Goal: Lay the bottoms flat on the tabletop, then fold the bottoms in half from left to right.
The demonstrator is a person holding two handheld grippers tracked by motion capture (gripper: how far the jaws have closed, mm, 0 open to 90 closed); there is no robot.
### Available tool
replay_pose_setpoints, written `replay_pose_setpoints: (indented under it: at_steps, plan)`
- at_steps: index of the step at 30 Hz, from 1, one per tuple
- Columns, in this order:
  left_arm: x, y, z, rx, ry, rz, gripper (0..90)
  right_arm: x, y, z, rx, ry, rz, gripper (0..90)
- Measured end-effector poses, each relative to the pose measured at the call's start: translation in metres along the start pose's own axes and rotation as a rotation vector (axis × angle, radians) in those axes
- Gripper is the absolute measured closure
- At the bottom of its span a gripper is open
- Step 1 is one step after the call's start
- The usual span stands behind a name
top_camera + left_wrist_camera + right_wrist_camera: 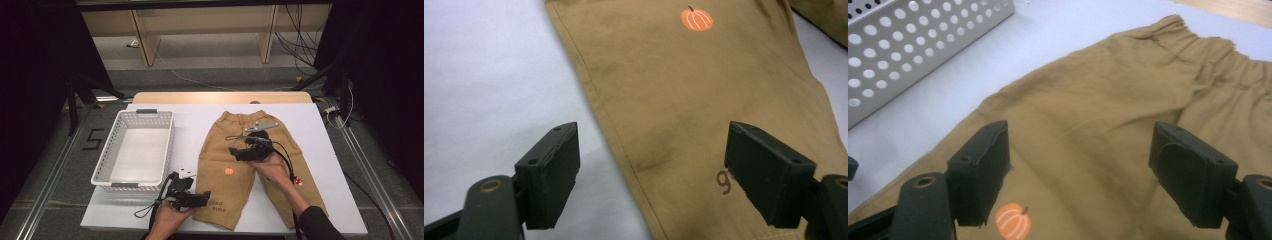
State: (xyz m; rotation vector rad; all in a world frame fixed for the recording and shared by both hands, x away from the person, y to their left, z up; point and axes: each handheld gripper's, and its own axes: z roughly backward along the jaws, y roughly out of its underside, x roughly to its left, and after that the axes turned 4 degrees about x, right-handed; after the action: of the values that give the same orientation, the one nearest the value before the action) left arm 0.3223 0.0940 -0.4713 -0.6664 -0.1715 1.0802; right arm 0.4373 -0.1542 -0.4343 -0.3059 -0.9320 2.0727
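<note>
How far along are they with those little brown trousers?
Hardly begun. The trousers lie spread flat on the table, no fold in them. The left gripper is open over the hem of one leg; the right gripper is open above the middle. Likely left: gripping, folding, perhaps placing them in the white basket, which holds nothing.

I am holding my left gripper (200,198) low at the near left hem of the trousers (220,170), its jaws standing wide apart and gripping nothing. My left hand (167,217) is cupping it from below. My right gripper (239,152) is hovering over the middle of the trousers, jaws also spread wide. My right hand (272,167) is wrapping it, the dark sleeve (320,225) angling in from the near right corner.
</note>
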Motion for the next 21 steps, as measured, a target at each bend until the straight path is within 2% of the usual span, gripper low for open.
replay_pose_setpoints:
  at_steps: [6, 12, 21]
  plan:
    - [0.0, 0.0, -0.003, 0.012, -0.005, -0.012, 22.1, 0.01, -0.004, -0.01, 0.008, -0.015, 0.011, 25.0]
    - [0.003, -0.004, -0.009, 0.01, -0.019, -0.002, 22.8, 0.016, -0.008, -0.016, 0.019, -0.025, 0.022, 24.9]
    - [0.002, -0.009, -0.019, 0.013, -0.031, -0.007, 26.3, 0.015, -0.008, -0.017, 0.017, -0.029, 0.03, 24.9]
